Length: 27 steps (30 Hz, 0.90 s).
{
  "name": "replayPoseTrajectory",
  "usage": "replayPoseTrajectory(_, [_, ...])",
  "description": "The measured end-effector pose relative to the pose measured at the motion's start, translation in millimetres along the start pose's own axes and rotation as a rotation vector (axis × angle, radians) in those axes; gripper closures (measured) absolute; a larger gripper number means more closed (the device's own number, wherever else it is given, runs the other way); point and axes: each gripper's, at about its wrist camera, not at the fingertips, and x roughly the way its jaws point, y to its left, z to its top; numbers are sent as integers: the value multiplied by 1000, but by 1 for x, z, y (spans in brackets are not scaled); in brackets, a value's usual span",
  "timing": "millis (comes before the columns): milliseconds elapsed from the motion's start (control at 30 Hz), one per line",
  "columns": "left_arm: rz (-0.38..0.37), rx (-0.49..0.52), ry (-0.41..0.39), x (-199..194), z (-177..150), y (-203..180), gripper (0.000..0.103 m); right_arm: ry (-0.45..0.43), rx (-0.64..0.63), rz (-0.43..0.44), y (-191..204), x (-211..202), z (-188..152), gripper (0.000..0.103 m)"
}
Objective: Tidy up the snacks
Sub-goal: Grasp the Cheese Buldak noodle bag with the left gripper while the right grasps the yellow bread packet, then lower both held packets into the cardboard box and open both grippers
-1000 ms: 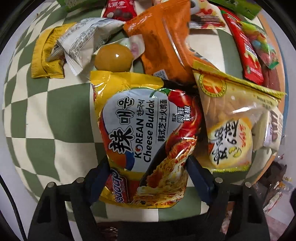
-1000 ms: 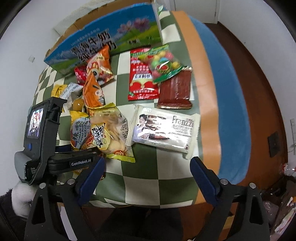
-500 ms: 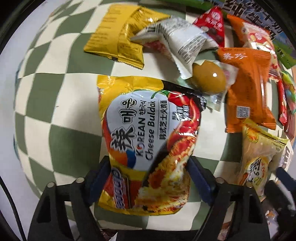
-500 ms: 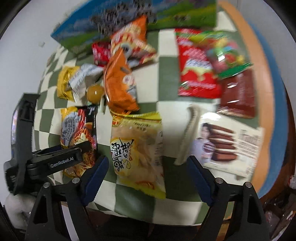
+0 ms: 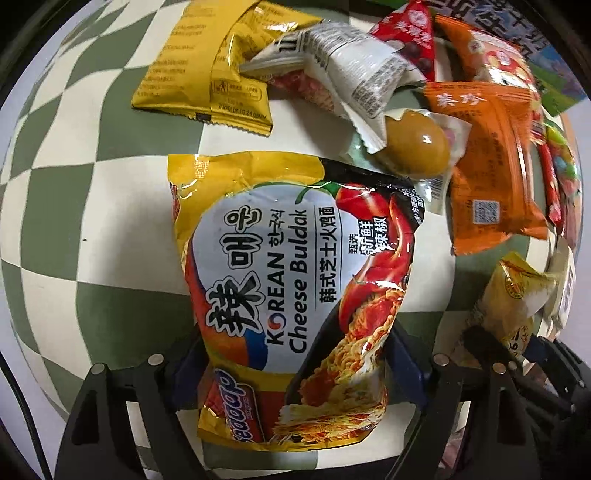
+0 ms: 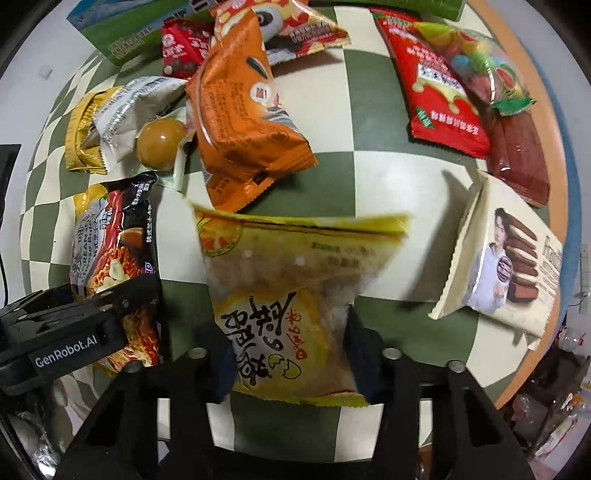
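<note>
Across the middle of the left wrist view lies the Cheese Buldak noodle packet [image 5: 291, 280], its lower half pinched between the blue pads of the left gripper [image 5: 295, 365], which is closed against both sides of it. Above it, at the upper left of the frame, sits a yellow sachet [image 5: 207, 74] on the green-and-cream checked cloth [image 5: 92, 206], partly overlapped by a white crinkled wrapper [image 5: 351, 62]. A brown vacuum-packed egg [image 5: 415, 144] lies just beside the packet's upper right corner, touching the white wrapper, with an orange packet [image 5: 491, 162] to its right and a small red packet [image 5: 410, 33] at the top edge.

At the lower centre of the right wrist view, the right gripper [image 6: 288, 362] has its pads pressed to the two sides of a yellow egg-snack bag [image 6: 291, 288], which looks blurred. The orange packet [image 6: 243, 122] overlaps that bag's upper left corner. Only this view shows the right side of the cloth: a white wafer packet [image 6: 506, 262] at the right edge, a dark red-brown bar [image 6: 517, 158] above it, and a red packet [image 6: 439, 92] under a clear bag of coloured candies [image 6: 480, 70] at the upper right. A blue-green carton [image 6: 125, 29] stands along the top left. The left gripper's black body [image 6: 70, 325] shows at the lower left, over the noodle packet [image 6: 110, 251]. The left wrist view catches only a sliver of the yellow bag [image 5: 517, 295] at its right edge.
</note>
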Motion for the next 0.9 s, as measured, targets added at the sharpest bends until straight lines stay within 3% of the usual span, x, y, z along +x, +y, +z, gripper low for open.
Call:
replayPoseTrajectory(267, [3,41,-51,-40,-5,-7,20,-8,27,80,-8,-40,-17,59])
replayPoseTrajectory(467, [-72,2,-127,-115,-1,-16,20,-45,46,186,-31,-109,-3,59])
replayPoseTrajectory(567, [-101,23,-197,-163,25,-30,20,-96,49,228,-41,-159,28,59])
replayPoseTrajectory(733, [-172,32,-276,-215,103,-70,20,-221,32,281,-70,-241,116,59])
replayPoseTrajectory(900, [-147,52,-318,-220,210,-111,20,-278,-22,226,-60,-260,221,59])
